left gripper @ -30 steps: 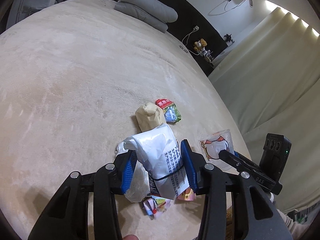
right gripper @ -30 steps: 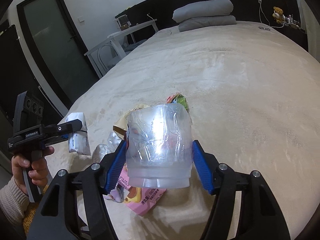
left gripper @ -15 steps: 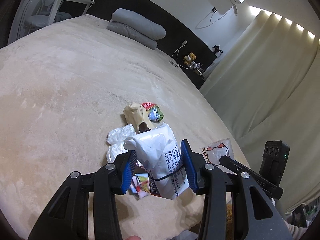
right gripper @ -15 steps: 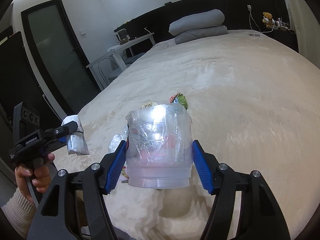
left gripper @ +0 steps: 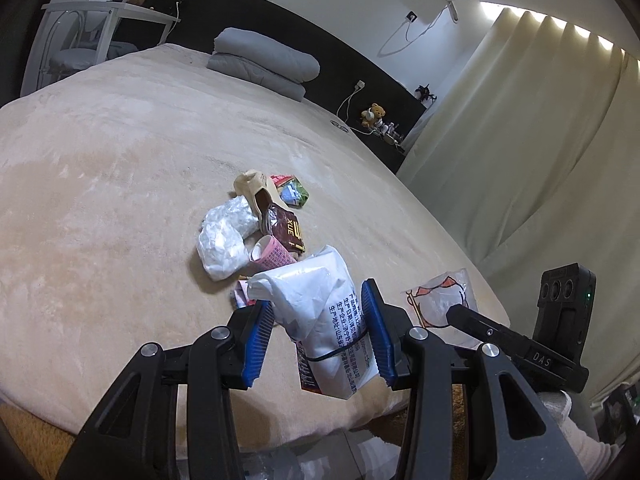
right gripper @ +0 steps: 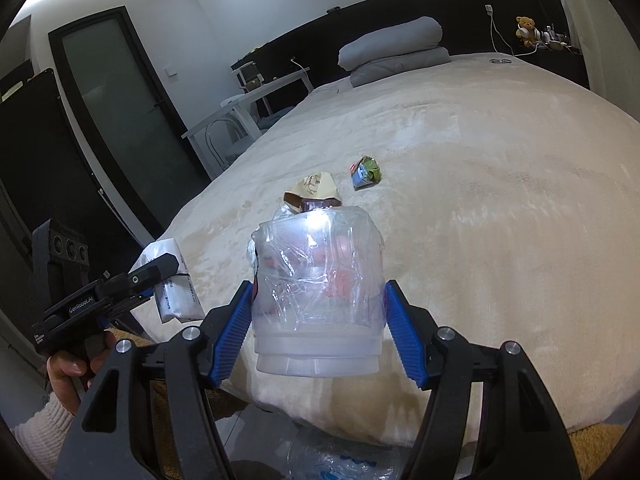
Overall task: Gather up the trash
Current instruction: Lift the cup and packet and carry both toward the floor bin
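Observation:
My left gripper (left gripper: 320, 332) is shut on a white printed plastic packet (left gripper: 324, 320) and holds it above the bed's near edge; it also shows in the right wrist view (right gripper: 172, 284). My right gripper (right gripper: 320, 320) is shut on a clear plastic cup (right gripper: 318, 292) with crumpled film inside; the cup also shows in the left wrist view (left gripper: 440, 296). On the beige bed (left gripper: 100, 184) lies a trash pile: a crumpled white bag (left gripper: 226, 236), a pink wrapper (left gripper: 272, 256), a brown wrapper (left gripper: 286, 228), a tan paper bag (left gripper: 252, 184) and a green-red packet (left gripper: 292, 192).
Grey folded pillows (left gripper: 264, 60) lie at the bed's head. A white desk and chair (left gripper: 92, 36) stand at the left. Curtains (left gripper: 540, 140) hang on the right. A clear plastic bag (right gripper: 340, 456) lies on the floor below the bed edge. A dark door (right gripper: 120, 112) stands at the left.
Both grippers have pulled back and lifted away from the pile with their loads. More of the pile and the bed's near edge now show.

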{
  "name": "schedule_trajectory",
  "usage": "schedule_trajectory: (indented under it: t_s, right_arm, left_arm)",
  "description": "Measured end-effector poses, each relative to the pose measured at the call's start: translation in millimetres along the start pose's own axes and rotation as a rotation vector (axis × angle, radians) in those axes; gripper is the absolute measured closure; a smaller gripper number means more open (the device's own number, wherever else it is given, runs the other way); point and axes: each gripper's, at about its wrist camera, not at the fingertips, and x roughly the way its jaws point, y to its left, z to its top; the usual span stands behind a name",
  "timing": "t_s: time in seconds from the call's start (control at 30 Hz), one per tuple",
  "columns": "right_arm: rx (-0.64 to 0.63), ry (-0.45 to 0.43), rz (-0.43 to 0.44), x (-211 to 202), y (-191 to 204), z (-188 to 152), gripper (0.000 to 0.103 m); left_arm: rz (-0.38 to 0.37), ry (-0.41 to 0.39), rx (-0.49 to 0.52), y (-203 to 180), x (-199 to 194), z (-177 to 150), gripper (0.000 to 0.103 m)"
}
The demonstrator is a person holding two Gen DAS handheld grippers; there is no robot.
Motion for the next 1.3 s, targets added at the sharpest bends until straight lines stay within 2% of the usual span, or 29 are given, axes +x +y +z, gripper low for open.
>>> schedule_trajectory:
  t_s: [0.37, 0.7, 0.97, 1.3]
  right_arm:
    - [0.007, 0.029, 0.019, -22.7, 19.9, -47.2, 0.038]
    - [0.023, 0.118, 0.022, -23.0, 33.8, -85.8, 0.038]
    - [0.103, 0.234, 0.048, -5.7, 31.2, -109.6, 0.038]
    - [0.197, 0.374, -0.002, 22.3, 13.6, -129.8, 0.038]
  left_arm:
    - [-0.008, 0.019, 0.013, -16.4, -12.1, -39.8, 0.06]
    - [0.02, 0.057, -0.019, -19.0, -23.4, -75.4, 0.06]
    - [0.068, 0.164, -0.03, -18.4, -11.0, -105.6, 0.06]
    - [0.164, 0.334, -0.045, -7.6, 17.9, -134.4, 0.06]
